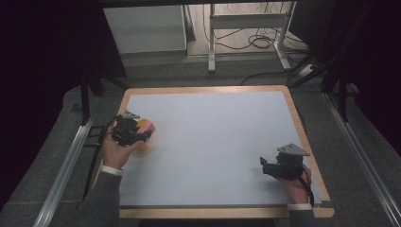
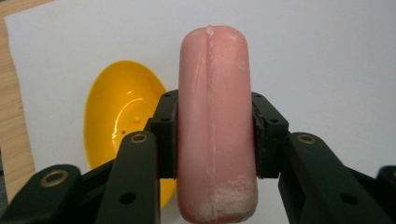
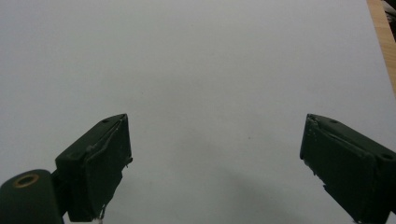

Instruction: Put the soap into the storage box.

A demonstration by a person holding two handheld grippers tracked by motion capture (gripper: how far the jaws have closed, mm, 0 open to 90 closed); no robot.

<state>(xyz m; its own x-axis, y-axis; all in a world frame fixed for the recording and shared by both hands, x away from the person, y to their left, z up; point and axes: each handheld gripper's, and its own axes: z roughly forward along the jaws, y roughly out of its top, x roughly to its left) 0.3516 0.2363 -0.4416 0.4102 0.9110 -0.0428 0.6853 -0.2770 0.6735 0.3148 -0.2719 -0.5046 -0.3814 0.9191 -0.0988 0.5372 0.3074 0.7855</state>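
A pink sausage-shaped piece (image 2: 215, 126) stands upright between the jaws of my left gripper (image 2: 215, 135), which is shut on it about halfway along its length. In the high view the left gripper (image 1: 142, 133) is at the table's left side with the pink piece (image 1: 147, 126) at its tip. A yellow oval dish (image 2: 120, 116) lies on the white sheet just behind and left of the pink piece, seen from above as an orange patch (image 1: 143, 144). My right gripper (image 3: 215, 163) is open over bare sheet; from above, the right gripper (image 1: 264, 164) sits near the front right.
A white sheet (image 1: 213, 142) covers a wooden board whose rim (image 1: 302, 137) shows at the right and front. Beyond the board lie grey floor, metal table legs (image 1: 211, 38) and cables. Rails run along both sides.
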